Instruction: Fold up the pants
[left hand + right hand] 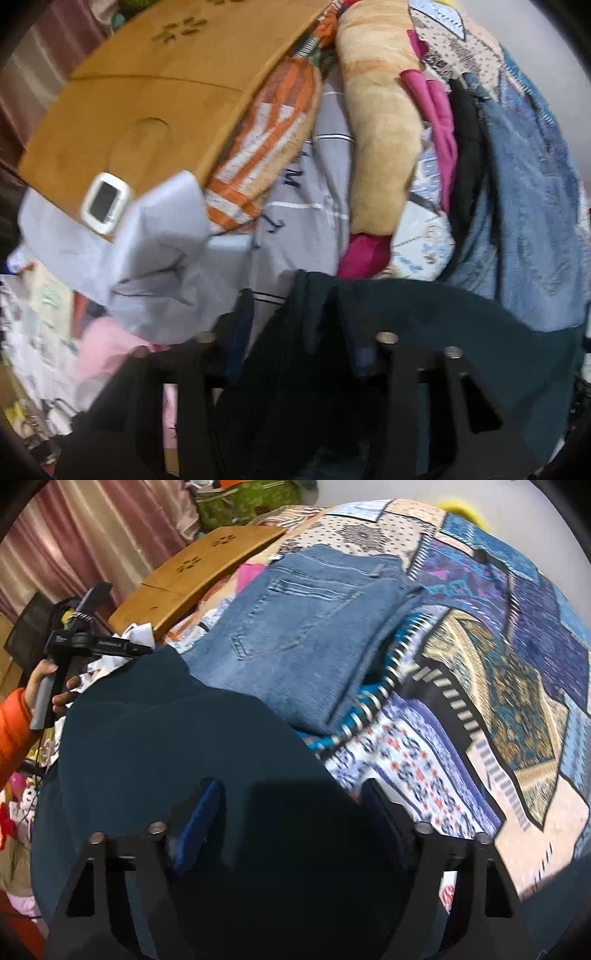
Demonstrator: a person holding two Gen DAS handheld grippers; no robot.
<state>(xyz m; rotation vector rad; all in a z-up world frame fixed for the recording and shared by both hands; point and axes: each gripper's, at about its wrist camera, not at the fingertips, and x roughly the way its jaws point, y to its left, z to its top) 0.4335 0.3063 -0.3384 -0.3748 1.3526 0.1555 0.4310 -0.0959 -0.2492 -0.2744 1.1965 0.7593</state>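
Note:
Dark teal pants [177, 731] lie spread on the patchwork bedspread [498, 672]. In the left wrist view the same pants [424, 325] bunch up between my left gripper's [299, 325] fingers, which pinch a fold of the fabric. My right gripper [295, 812] stands wide over the pants, with the cloth lying between its blue-padded fingers [199, 823] without being pinched. The left gripper [96, 642] also shows in the right wrist view, held by a hand at the far left.
Folded blue jeans [306, 627] lie on the bed beyond the pants. A wooden board [147, 96] with a small white timer [105, 203] stands at the left. A heap of clothes and a tan pillow [384, 129] lies behind.

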